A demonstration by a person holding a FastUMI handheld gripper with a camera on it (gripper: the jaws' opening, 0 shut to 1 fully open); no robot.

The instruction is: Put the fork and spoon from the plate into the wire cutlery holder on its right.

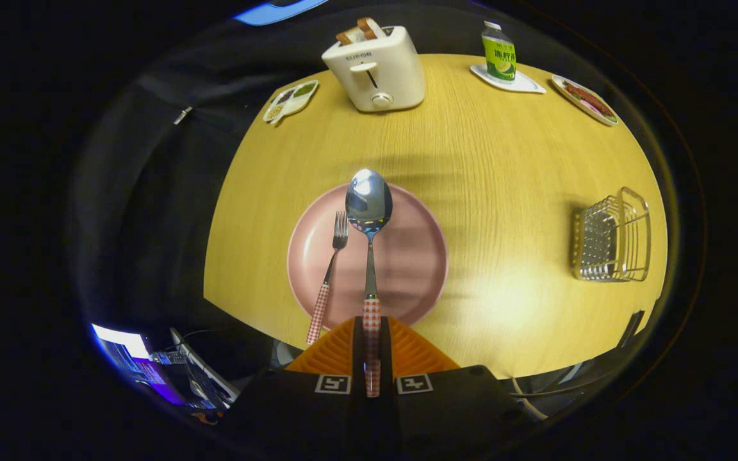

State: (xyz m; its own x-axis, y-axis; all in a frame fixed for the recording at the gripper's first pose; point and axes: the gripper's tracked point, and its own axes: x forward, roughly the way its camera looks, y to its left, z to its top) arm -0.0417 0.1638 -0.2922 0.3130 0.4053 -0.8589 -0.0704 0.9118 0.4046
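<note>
Spoon handle clamped in gripper — (raised) over plate.

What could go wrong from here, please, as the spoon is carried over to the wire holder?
The tongs grip the shiny steel spoon with the red checked handle only at the handle's end, so the heavy bowl, held out far ahead, could swing or slip. The matching checked-handled fork lies close beside it on the round pink plate and might get nudged. The silver wire cutlery holder looks light and could tip on entry.
</note>
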